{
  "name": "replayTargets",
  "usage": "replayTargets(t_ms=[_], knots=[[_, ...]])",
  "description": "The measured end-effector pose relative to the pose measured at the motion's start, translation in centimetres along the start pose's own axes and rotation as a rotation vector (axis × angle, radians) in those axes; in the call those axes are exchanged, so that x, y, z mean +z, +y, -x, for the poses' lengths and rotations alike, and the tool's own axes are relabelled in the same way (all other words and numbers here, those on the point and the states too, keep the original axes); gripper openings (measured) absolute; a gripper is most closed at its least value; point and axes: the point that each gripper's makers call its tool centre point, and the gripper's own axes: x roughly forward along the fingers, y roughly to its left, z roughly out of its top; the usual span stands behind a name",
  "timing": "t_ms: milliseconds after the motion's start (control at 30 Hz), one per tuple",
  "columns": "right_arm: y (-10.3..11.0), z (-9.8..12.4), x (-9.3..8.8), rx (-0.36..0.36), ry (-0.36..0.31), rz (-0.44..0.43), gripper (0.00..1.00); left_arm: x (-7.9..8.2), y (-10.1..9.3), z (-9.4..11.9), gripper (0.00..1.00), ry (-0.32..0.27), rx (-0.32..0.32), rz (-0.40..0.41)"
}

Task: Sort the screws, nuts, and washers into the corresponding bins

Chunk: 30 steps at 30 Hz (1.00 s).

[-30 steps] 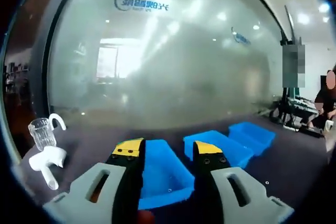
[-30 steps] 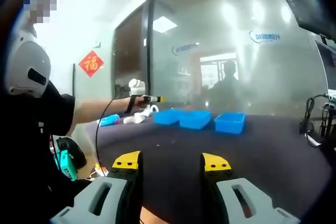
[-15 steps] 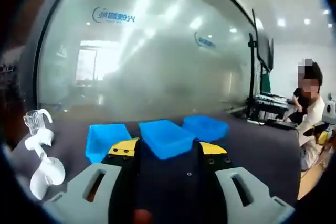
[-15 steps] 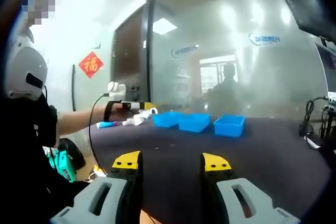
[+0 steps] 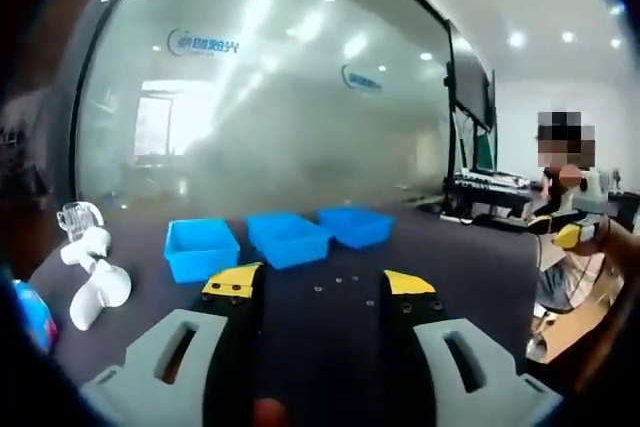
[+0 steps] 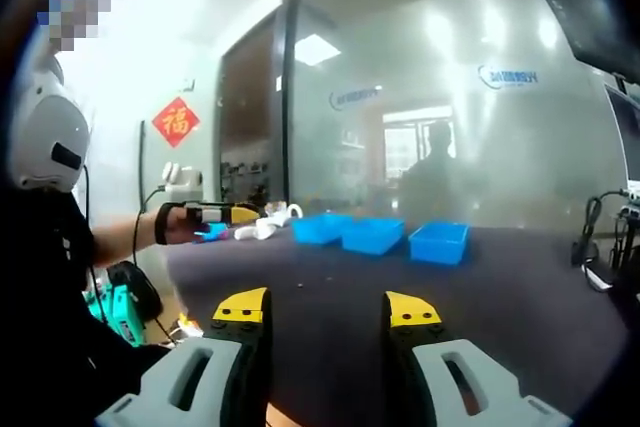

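Blue bins are the fixed marks here, and the coming move turns on how the loose hardware lies between them and the left tool (image 5: 320, 287). In the left gripper view, going from the left edge of the worktop (image 5: 470, 257): a clear glass (image 5: 78, 217) and some white plastic pieces (image 5: 95, 282) sit near that edge, then the three blue bins (image 5: 285, 237) stand in a row running away toward the far right, close together, toward the worktop's far edge. Nearer than the bins, on the dark cloth straight ahead of the jaws, lie a few small pale specks (image 5: 345, 282) that I take for the screws, nuts or washers; they are too small to tell which is which or how their long sides run. They lie between the left tool and the bins, so this tool looks the nearer one to them, and a pick would mean reaching forward and down. Its jaws stand apart with nothing between them.

In the right gripper view the left tool (image 6: 240, 213) is held out over the worktop's left end, beside the white pieces. The bins (image 6: 385, 234) stand well off toward the far edge. A speck or two (image 6: 300, 281) shows on the cloth ahead. The right tool (image 6: 328, 307) sits back near the worktop's near edge, jaws apart and empty.
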Motion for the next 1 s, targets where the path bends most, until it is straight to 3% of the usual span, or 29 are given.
replayTargets(t_ms=[233,533,767,1000], knots=[[0.0,-0.2,0.1,-0.002,-0.002,0.0,0.4,-1.9,-0.7,2.8,0.47,0.036,-0.001,0.015],[0.1,-0.4,-0.4,0.003,0.023,0.01,0.4,-2.4,-2.5,5.6,0.5,0.029,-0.068,0.019],[0.2,-0.5,-0.6,0.002,0.03,0.01,0.4,-2.9,-2.5,6.5,0.5,0.052,-0.073,0.007],[0.6,-0.8,-0.8,0.012,0.037,0.008,0.4,-3.0,-3.4,6.8,0.49,0.059,-0.138,-0.009]])
